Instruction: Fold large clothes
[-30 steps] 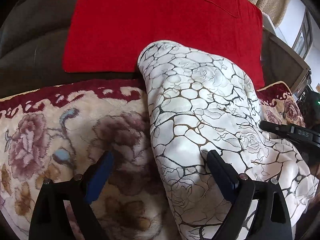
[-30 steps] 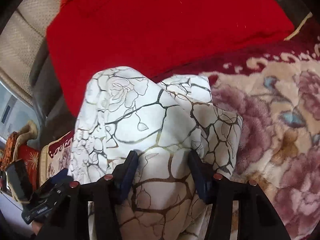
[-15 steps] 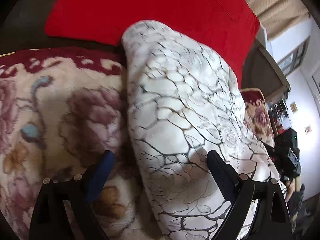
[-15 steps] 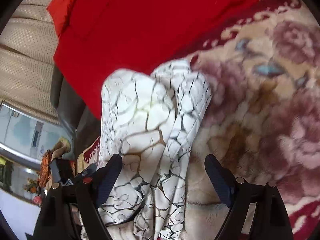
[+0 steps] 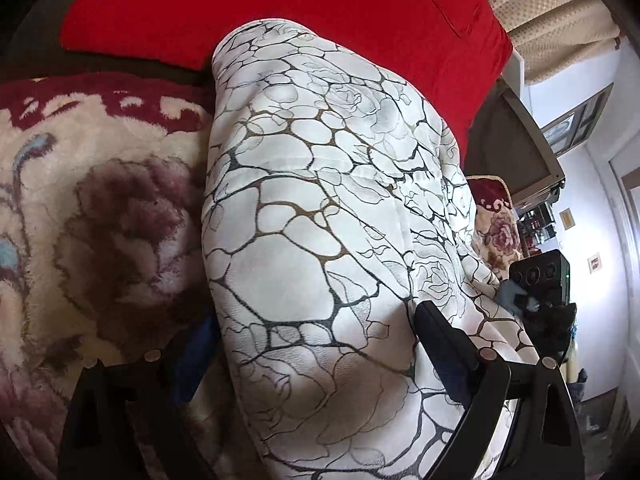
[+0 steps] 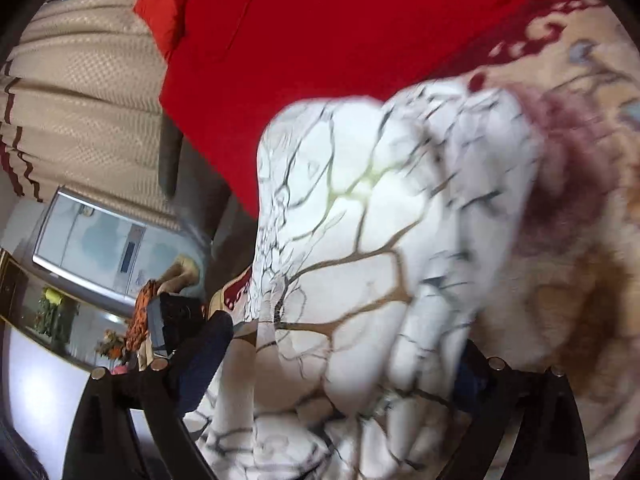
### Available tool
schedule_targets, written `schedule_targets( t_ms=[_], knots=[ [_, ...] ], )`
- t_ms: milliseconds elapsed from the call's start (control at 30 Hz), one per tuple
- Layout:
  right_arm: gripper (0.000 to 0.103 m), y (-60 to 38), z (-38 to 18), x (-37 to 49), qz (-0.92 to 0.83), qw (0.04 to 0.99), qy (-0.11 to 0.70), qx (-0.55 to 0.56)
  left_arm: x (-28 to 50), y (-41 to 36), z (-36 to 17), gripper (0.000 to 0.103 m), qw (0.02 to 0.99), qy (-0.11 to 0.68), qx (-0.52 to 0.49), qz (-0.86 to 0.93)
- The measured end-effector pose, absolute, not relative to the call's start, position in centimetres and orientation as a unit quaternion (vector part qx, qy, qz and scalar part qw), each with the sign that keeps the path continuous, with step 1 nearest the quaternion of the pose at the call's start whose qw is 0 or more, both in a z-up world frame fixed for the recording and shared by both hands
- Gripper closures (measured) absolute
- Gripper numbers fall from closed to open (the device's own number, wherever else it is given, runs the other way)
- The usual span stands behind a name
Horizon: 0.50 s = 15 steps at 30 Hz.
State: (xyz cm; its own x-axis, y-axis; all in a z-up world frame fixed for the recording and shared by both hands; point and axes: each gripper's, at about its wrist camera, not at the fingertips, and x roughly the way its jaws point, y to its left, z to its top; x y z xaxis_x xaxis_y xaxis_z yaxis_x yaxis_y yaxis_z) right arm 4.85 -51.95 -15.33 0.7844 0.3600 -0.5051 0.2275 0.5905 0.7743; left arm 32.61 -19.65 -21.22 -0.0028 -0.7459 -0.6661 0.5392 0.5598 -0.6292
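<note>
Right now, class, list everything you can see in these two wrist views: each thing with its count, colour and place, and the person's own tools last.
White garment: one, white with dark crackle lines, bunched on the blanket, between both grippers' fingers.
Floral blanket: one, cream with maroon flowers, under the garment.
Red cushion: one, red, behind the garment.
Curtain: one, beige, far side.
Left gripper: one, black, open around the garment.
Right gripper: one, black, jaws have just been opening; garment lies between them, unpressed.
</note>
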Motion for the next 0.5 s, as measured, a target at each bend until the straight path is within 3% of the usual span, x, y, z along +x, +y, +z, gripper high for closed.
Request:
schedule_targets(
  t_ms=[100, 167, 300, 500],
  knots=[
    [0.012, -50.1, -15.2, 6.6, 0.019, 0.849, 0.349, 0.396, 32.3, -20.3, -21.0, 0.008, 0.704, 0.533, -0.097, -0.458],
    [0.021, -49.5, -15.1, 7.3, 0.011, 0.851, 0.355, 0.387, 32.2, -20.5, -20.9, 0.01, 0.708, 0.529, -0.097, -0.458],
    [0.044, -49.4, -15.1, 7.2, 0.003, 0.853, 0.348, 0.389, 31.2, -20.9, -20.2, 0.024, 0.717, 0.514, -0.084, -0.464],
    [0.051, -48.2, -14.4, 6.6, 0.002, 0.861, 0.331, 0.385, 30.5, -20.9, -19.4, 0.042, 0.722, 0.498, -0.088, -0.473]
  ],
)
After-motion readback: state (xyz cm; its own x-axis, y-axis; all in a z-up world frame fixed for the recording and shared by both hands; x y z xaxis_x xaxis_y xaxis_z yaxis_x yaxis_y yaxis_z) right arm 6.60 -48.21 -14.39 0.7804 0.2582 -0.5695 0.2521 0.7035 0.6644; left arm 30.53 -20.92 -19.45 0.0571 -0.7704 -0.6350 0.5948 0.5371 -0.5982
